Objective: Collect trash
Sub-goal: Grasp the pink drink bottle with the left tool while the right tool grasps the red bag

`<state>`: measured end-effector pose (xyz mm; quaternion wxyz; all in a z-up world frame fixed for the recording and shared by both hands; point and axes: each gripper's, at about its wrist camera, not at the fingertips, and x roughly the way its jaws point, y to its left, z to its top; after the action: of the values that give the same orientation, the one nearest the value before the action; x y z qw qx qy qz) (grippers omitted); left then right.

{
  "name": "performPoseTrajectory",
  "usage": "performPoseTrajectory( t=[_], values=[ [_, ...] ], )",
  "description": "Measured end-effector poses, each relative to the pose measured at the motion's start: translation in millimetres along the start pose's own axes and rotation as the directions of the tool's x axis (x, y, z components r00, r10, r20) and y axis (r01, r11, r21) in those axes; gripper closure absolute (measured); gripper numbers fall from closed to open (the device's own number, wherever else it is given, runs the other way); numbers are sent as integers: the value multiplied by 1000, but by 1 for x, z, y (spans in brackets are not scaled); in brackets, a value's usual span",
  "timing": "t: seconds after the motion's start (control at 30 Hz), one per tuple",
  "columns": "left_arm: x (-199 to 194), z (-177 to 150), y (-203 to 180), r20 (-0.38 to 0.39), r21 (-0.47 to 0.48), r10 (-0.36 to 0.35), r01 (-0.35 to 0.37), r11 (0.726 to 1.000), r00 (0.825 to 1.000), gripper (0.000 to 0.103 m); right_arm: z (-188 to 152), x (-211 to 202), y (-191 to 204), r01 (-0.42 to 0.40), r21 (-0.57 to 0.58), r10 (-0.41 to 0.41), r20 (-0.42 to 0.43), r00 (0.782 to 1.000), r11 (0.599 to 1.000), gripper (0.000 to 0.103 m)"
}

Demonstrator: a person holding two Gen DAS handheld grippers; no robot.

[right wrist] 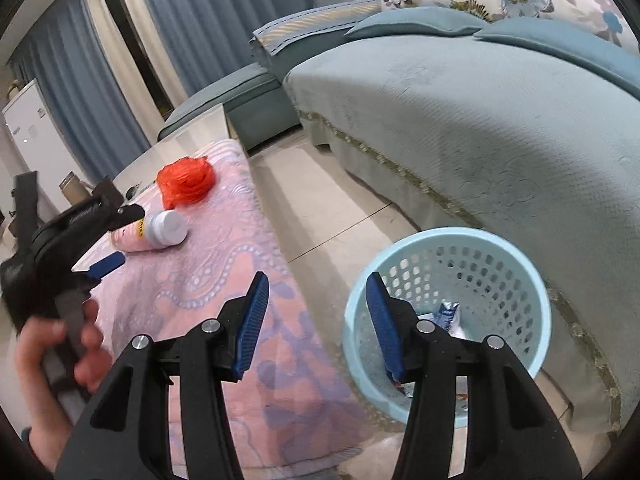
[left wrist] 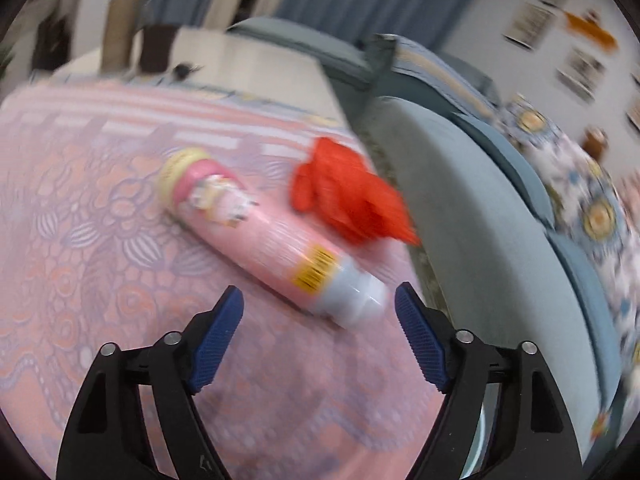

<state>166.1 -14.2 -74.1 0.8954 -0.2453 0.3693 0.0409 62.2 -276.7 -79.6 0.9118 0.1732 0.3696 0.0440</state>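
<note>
Hovering just short of the pink bottle [left wrist: 264, 232], the left gripper [left wrist: 320, 304] has its jaws spread wide, holding nothing and touching nothing. The bottle lies on its side on the table's pink patterned cloth [left wrist: 80, 240], its white cap end nearest the jaws and slightly toward the right finger, its long axis running away from them and to the left, up to a yellowish end. That axis sits at a slant to the jaw line, so the gap looks wide enough to take the capped end, but a small turn of the wrist would probably square the grip. This view is smeared by motion, so finer detail on the label cannot be read.

Beyond the bottle and to its right, near the table edge, lies a crumpled red plastic bag [left wrist: 348, 196], apart from the bottle.

The right gripper [right wrist: 316, 312] is farther from the bottle, its jaws also spread and empty, poised between the table edge and a light blue perforated wastebasket [right wrist: 472, 248] on the floor, which already holds some wrappers. A teal-covered sofa [right wrist: 460, 112] stands behind the basket. The left hand is clearly nearer the bottle.
</note>
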Motion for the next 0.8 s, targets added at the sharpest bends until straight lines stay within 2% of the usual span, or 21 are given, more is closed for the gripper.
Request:
performPoseTrajectory(
  t=[0.1,0.2,0.27,0.4,0.47,0.53,0.6,0.67,0.8],
  values=[
    [22,11,6,-38,-54,25,-27,998,999,26,-2,5,0,-5,3,5,-10,1000,1000,56],
    [38,19,7,-54,-90,40,-45,995,998,19,-6,10,-3,-2,5,2,-21,1000,1000,56],
    [48,27,2,-65,-109,64,-71,992,996,18,-8,13,-6,2,6,-2,-28,1000,1000,56],
    [65,40,-6,-81,-92,145,-152,984,986,16,-10,20,-5,3,5,-3,-40,999,1000,56],
    [73,46,-8,-95,-64,155,-161,985,983,18,-10,22,-2,1,-5,-2,-44,999,1000,56],
    [74,48,-6,-103,-42,128,-133,990,986,28,-11,23,2,-1,-16,0,-46,999,1000,56],
    [70,47,-1,-126,-16,79,-82,997,989,42,-11,23,6,-3,-25,2,-45,999,1000,56],
    [62,46,7,-164,18,44,-41,999,985,48,-10,22,11,-9,-36,7,-44,999,999,56],
    [48,46,30,-243,90,-18,41,995,970,50,-3,16,26,-32,-63,31,-29,999,997,56]
  ],
)
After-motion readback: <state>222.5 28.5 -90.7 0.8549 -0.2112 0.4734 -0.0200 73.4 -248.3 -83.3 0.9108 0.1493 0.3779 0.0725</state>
